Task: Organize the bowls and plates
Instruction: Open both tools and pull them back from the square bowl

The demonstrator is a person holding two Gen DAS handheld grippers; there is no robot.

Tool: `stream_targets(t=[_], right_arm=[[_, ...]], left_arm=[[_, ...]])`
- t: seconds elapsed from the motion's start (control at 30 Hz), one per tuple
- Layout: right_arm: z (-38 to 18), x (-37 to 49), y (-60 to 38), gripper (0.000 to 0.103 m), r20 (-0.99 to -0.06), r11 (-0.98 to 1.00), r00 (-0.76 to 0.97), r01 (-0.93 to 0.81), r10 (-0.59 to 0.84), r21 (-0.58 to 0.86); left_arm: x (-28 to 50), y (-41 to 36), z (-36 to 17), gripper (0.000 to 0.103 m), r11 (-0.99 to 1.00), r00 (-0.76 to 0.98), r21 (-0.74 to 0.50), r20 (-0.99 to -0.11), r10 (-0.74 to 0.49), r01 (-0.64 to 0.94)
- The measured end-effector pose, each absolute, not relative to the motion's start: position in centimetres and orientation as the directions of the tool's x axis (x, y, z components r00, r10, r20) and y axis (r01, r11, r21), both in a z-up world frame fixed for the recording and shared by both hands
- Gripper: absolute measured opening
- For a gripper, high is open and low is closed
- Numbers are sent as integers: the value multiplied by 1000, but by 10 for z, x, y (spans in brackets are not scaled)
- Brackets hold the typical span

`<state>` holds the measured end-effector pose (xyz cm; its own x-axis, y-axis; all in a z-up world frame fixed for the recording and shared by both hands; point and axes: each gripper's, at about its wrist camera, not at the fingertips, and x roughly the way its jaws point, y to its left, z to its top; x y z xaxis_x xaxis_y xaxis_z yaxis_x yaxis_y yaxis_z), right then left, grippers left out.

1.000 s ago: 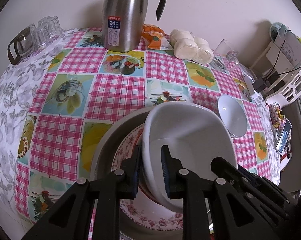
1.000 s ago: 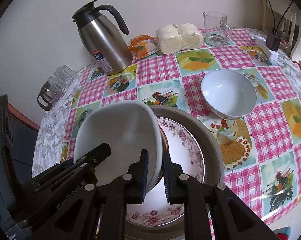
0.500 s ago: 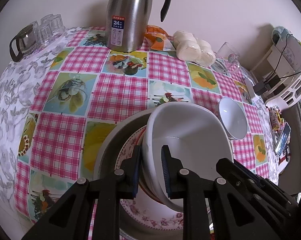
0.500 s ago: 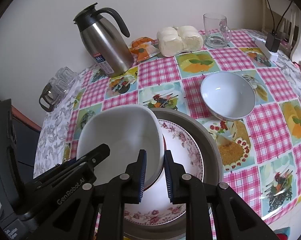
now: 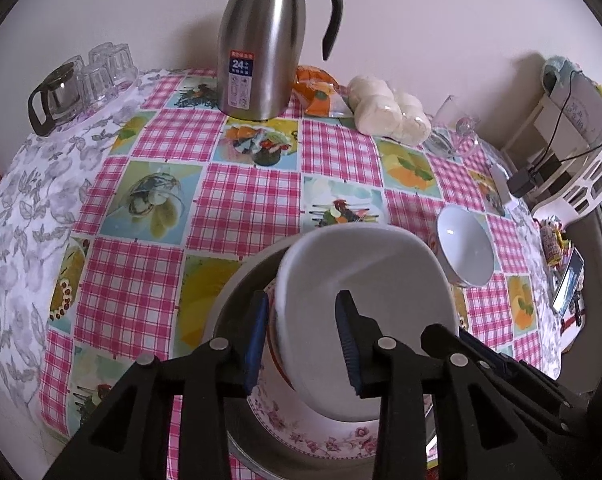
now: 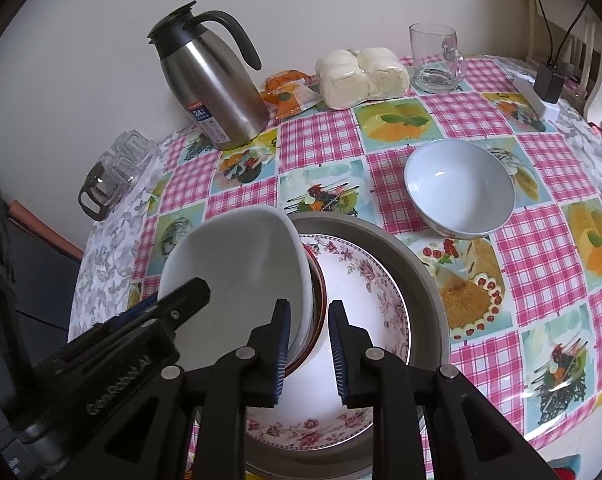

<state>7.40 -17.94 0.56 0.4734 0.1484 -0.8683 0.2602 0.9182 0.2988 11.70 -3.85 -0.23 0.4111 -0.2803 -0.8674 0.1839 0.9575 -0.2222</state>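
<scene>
A white square bowl (image 5: 365, 296) (image 6: 241, 268) leans tilted on a floral plate (image 5: 321, 436) (image 6: 365, 312), which lies in a grey round tray (image 5: 237, 292) (image 6: 421, 280). A red-rimmed dish edge (image 6: 317, 312) shows under the bowl. My left gripper (image 5: 301, 344) is open, its fingers on either side of the bowl's near rim. My right gripper (image 6: 309, 352) is open around the bowl's right rim. A small white round bowl (image 5: 465, 250) (image 6: 459, 188) stands on the tablecloth to the right of the tray.
A steel thermos jug (image 5: 261, 40) (image 6: 209, 88) stands at the back, with an orange snack bag (image 6: 289, 94), wrapped buns (image 6: 361, 76) and a glass mug (image 6: 437, 58). Glass cups and a glass pot (image 5: 61, 92) stand back left. A white rack (image 5: 581, 152) stands right.
Both grippers have opened and let go of the white square bowl's rim. The bowl now rests tilted on the plate stack. Both cameras have pulled back a little.
</scene>
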Motion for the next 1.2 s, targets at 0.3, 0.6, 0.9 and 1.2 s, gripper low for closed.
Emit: stream_targets(t=[0.3,0.6,0.9,1.2], right_arm=[[4,74,-181,25,-869,917,472,265,147,299],[3,73,-186,31,-876,915,463,281,133,288],[3,71,-191,31,-877,908,459,293,140,298],[23,66,-187,32,-846,915,517,264,131,304]], left_arm=[[123,-30,-10,35,966,406,-220,-877,-258,139],[126,-32,-21,35,968,371,-210,-896,-246,135],[125,-34,-20,35,967,365,-215,-897,-251,138],[122,-27,-5,47,966,412,-228,-873,-259,124]])
